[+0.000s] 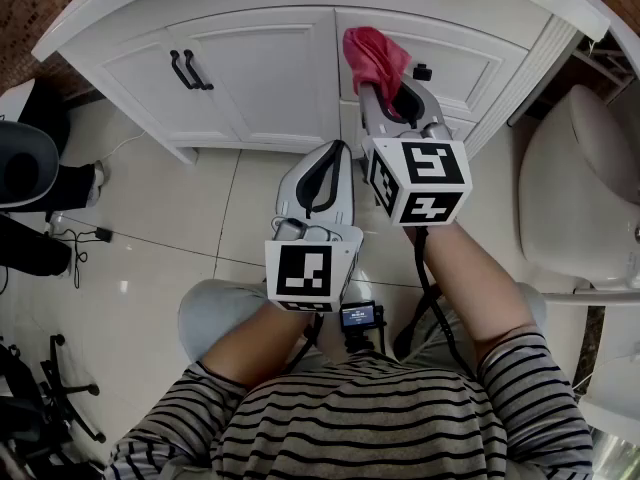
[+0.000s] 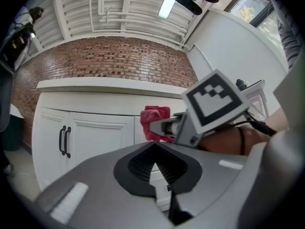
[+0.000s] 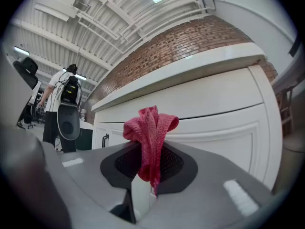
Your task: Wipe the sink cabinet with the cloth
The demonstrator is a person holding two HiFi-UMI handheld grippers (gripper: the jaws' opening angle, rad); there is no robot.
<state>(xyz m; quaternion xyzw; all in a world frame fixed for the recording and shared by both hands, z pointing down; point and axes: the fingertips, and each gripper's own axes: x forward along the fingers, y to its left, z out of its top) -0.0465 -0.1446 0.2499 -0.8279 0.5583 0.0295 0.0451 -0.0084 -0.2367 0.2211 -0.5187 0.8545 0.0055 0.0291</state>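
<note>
The white sink cabinet (image 1: 260,78) stands before me, with panelled doors and a drawer front at the right. A red cloth (image 1: 374,56) is pinched in my right gripper (image 1: 385,88), which is shut on it and holds it close to the right drawer front (image 3: 228,123). The cloth (image 3: 151,132) bunches up above the jaws in the right gripper view. My left gripper (image 1: 325,163) hangs lower and to the left, shut with nothing in it. In the left gripper view its closed tips (image 2: 155,145) point at the cabinet (image 2: 95,132), with the red cloth (image 2: 155,120) beyond.
Two black handles (image 1: 190,70) sit on the left cabinet doors. A white toilet (image 1: 575,198) stands at the right. A black chair base (image 1: 45,388) and cables lie on the tiled floor at the left. A person with a backpack (image 3: 66,99) stands far left.
</note>
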